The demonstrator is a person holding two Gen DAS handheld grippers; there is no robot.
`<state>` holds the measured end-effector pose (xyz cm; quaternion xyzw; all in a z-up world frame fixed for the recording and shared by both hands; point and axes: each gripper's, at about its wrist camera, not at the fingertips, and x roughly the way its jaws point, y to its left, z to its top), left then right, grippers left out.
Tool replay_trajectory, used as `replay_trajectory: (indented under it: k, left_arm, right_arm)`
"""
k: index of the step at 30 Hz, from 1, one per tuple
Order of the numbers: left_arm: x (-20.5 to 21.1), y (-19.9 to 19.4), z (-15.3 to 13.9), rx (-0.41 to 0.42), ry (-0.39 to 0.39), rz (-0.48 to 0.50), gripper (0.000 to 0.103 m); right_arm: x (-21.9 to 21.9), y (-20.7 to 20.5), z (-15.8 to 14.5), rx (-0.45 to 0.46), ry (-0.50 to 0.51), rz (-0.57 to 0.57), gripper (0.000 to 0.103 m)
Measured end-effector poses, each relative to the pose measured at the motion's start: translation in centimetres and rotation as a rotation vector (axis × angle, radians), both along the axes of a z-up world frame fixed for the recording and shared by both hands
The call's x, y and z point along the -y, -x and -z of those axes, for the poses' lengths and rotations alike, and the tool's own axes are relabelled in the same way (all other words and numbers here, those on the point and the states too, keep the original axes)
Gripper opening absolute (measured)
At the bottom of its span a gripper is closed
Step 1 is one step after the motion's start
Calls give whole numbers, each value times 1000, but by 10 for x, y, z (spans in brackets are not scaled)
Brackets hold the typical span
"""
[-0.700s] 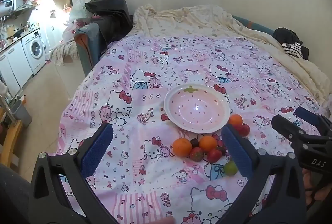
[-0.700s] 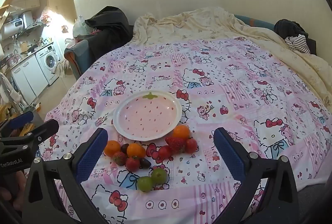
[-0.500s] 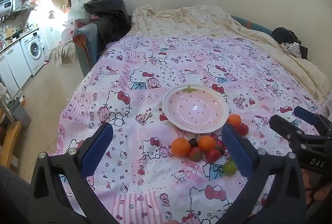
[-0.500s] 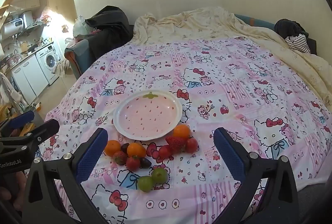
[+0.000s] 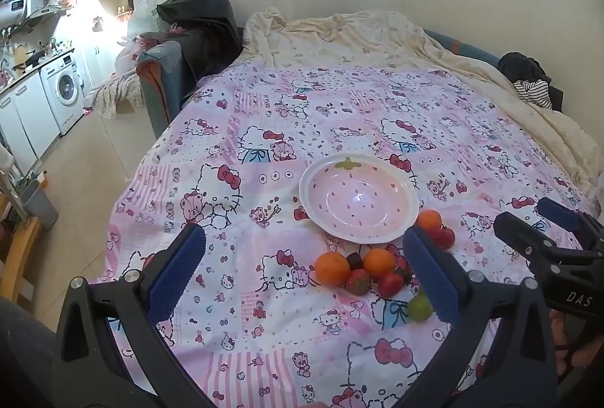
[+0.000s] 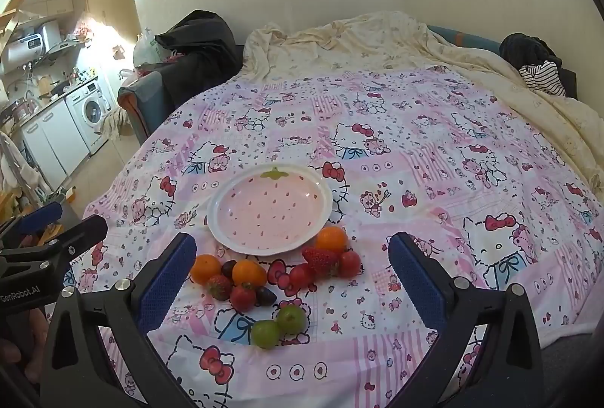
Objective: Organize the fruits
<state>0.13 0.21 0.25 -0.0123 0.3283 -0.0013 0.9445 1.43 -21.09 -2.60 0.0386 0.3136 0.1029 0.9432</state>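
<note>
A pink strawberry-pattern plate (image 6: 226, 219) lies empty on the Hello Kitty bedspread (image 6: 415, 143); it also shows in the left wrist view (image 5: 313, 204). In front of it lie loose fruits: oranges (image 6: 205, 268) (image 6: 331, 238), strawberries (image 6: 320, 258), dark grapes (image 6: 265, 295) and two green grapes (image 6: 290, 319). In the left wrist view an orange (image 5: 332, 269) and a green grape (image 5: 420, 308) show. My right gripper (image 6: 292, 279) is open and empty above the fruits. My left gripper (image 5: 307, 275) is open and empty, left of the fruits.
A cream blanket (image 6: 358, 45) is bunched at the back of the bed. Dark clothes (image 6: 528, 56) lie at the back right. A chair with a black bag (image 5: 188, 41) stands left of the bed. A kitchen with a washing machine (image 5: 64, 87) is at far left.
Both grippers have drifted slightly; the scene has shifted a little left in the left wrist view. Nothing was taken hold of and the fruits have not moved.
</note>
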Motion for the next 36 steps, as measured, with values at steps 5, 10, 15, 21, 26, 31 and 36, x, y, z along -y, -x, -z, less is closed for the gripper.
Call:
replay_trajectory:
  k: [5, 10, 15, 21, 26, 31, 36]
  left_arm:
    - [0, 0, 0, -1, 0, 8, 103]
    - [1, 0, 0, -1, -1, 7, 103]
    - [2, 0, -1, 1, 0, 1, 103]
    - [2, 0, -1, 1, 0, 2, 103]
    - [2, 0, -1, 0, 0, 1, 103]
    - [1, 0, 0, 0, 3, 0, 103]
    - [1, 0, 1, 1, 3, -1, 103]
  right_arm:
    - [0, 0, 0, 0, -1, -1, 103]
    - [0, 0, 1, 0, -1, 0, 103]
    - [0, 0, 1, -1, -2, 0, 103]
    - [0, 0, 1, -1, -2, -1, 103]
    - [0, 0, 1, -2, -4, 0, 103]
    - [1, -1, 1, -4, -5, -1, 103]
    - [-1, -2, 0, -9, -13, 2, 103]
